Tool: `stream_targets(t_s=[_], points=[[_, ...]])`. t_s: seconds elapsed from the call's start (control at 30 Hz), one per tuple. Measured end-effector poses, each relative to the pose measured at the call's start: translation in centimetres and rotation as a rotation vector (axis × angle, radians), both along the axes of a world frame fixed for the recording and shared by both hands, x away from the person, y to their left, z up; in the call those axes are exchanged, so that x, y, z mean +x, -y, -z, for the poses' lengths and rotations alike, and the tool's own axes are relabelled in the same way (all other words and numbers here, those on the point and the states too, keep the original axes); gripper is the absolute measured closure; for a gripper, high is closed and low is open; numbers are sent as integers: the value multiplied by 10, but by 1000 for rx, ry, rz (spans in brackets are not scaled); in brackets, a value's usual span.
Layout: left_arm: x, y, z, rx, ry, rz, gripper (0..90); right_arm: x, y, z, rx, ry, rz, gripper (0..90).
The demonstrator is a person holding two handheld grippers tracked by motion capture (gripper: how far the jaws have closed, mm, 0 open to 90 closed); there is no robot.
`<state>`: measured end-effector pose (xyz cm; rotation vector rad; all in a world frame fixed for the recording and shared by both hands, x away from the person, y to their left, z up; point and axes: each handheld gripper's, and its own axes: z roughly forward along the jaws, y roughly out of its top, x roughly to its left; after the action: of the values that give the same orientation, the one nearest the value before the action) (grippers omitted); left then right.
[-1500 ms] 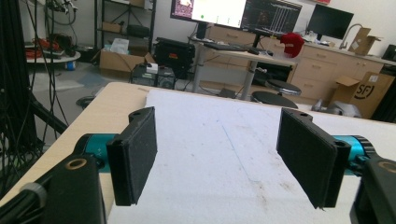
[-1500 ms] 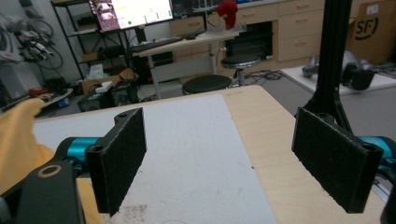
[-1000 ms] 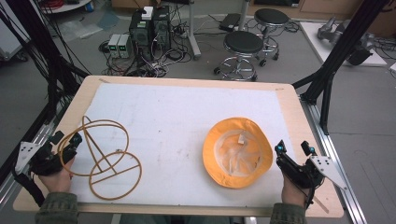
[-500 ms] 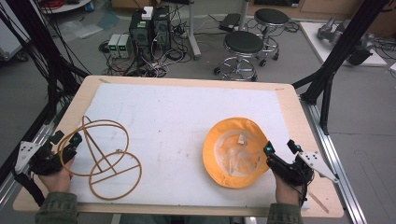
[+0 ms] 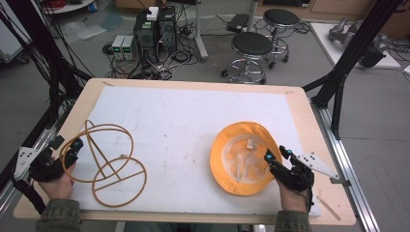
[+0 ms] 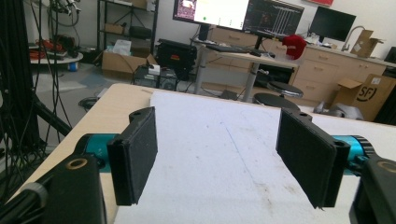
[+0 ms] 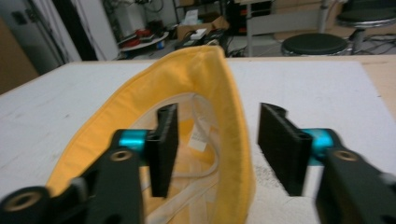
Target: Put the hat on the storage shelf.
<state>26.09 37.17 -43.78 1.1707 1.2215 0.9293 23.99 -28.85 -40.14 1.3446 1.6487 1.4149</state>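
Nearest the person, the right gripper (image 5: 277, 155) sits at the lower right of the desk (image 5: 300, 104) with its jaws parted wide and straddling the near right rim of the yellow hat (image 5: 227, 147); in the right gripper view that brim (image 7: 231, 116) stands between the two black jaws, one jaw inside the hat and one outside, and whether either touches the cloth cannot be told. The hat lies upside down on the white mat (image 5: 193, 121), its pale lining and a small label (image 7: 198, 135) facing up; it is roughly round, a little longer from near to far. At the lower left, the left gripper (image 5: 75, 147) is held just beside the wire frame (image 5: 109, 162), jaws spread wide with nothing between them, as the left gripper view shows over bare mat (image 6: 224, 140). The wire frame, made of tan loops, lies on the mat's left part, well apart from the hat. Beyond the desk's far edge stand two round stools (image 5: 251, 46) and computer boxes (image 5: 154, 29) amid cables on the floor.
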Motion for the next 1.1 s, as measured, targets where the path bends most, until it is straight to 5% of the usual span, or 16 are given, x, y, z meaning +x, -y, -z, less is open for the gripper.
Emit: stream_targets(t_s=[0.2,0.43,0.77,1.1], points=[[0,1,0,10,-3,3,295,-2,-1,-2,-31,-17,9,839],[0,1,0,6,-1,-1,296,-3,-4,-4,-57,6,33,853],[1,2,1,9,-9,6,298,-1,-4,-3,-9,26,29,853],[0,4,1,4,-9,14,298,-5,-10,-9,49,135,77,858]])
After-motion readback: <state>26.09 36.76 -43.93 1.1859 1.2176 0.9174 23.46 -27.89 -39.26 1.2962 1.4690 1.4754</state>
